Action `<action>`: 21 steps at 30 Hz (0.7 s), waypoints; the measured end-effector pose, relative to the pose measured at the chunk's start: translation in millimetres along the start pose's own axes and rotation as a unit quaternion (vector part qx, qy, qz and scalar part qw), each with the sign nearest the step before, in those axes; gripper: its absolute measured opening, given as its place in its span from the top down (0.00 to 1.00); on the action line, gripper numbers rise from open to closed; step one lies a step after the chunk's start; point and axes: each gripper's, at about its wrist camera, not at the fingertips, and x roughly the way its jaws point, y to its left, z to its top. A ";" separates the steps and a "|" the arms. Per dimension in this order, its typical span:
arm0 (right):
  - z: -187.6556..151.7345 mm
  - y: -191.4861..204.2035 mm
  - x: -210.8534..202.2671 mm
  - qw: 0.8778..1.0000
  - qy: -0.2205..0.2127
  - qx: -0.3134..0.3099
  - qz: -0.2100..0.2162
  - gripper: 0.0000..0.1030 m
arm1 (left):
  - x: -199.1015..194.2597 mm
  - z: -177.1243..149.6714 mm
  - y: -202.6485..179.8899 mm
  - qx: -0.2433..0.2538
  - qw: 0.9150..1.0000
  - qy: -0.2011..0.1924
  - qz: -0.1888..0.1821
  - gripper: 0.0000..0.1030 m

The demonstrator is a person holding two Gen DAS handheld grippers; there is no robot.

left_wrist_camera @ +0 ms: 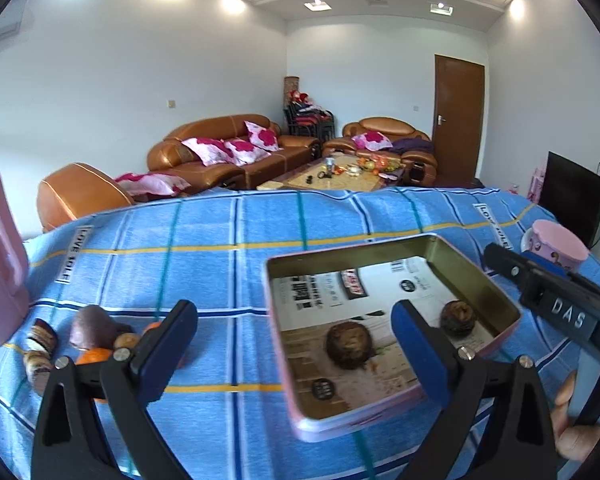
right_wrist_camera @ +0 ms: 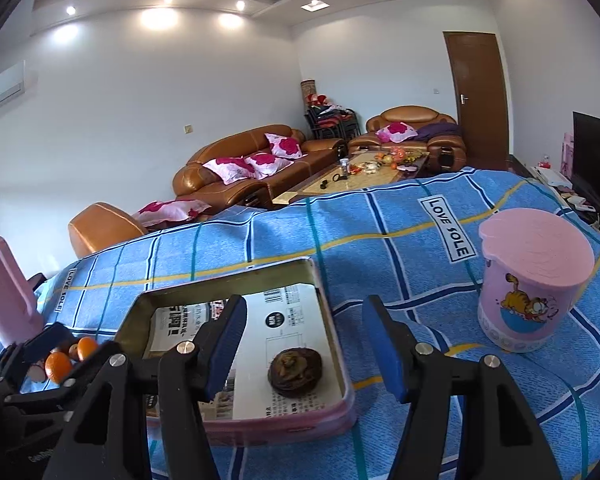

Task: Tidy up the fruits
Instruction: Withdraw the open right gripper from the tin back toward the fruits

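A pink-rimmed metal tin (left_wrist_camera: 496,292) (right_wrist_camera: 332,332) lies open on the blue checked cloth. Two brown wrinkled fruits lie in it, one near the middle (left_wrist_camera: 348,345) and one at its right side (left_wrist_camera: 458,317) (right_wrist_camera: 295,372). A pile of fruit lies left of the tin: oranges (left_wrist_camera: 94,356) (right_wrist_camera: 58,366), a purple fruit (left_wrist_camera: 92,326) and small brown ones. My left gripper (left_wrist_camera: 296,344) is open and empty above the tin's left edge. My right gripper (right_wrist_camera: 304,344) is open and empty over the tin's right edge; it also shows in the left wrist view (left_wrist_camera: 556,296).
A pink lidded cup with a cartoon cat (right_wrist_camera: 532,280) (left_wrist_camera: 556,244) stands right of the tin. A tall pink container (left_wrist_camera: 0,256) (right_wrist_camera: 8,292) stands at the far left. Brown sofas and a cluttered coffee table (left_wrist_camera: 332,176) lie beyond the table's far edge.
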 end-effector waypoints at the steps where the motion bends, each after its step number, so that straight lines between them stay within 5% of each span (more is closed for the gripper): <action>1: -0.3 0.2 -0.9 1.000 -0.004 -0.003 -0.004 0.40 | -2.4 -1.2 3.9 0.001 1.000 -0.003 0.006 0.03; 17: -5.7 23.5 -17.4 0.996 -0.054 -0.060 -0.048 0.40 | -27.1 -18.4 40.8 -0.012 1.000 0.002 0.021 0.03; 21: -9.4 34.5 -18.1 0.996 -0.039 -0.067 -0.043 0.40 | -35.1 -22.7 51.9 -0.006 1.000 0.004 0.023 0.03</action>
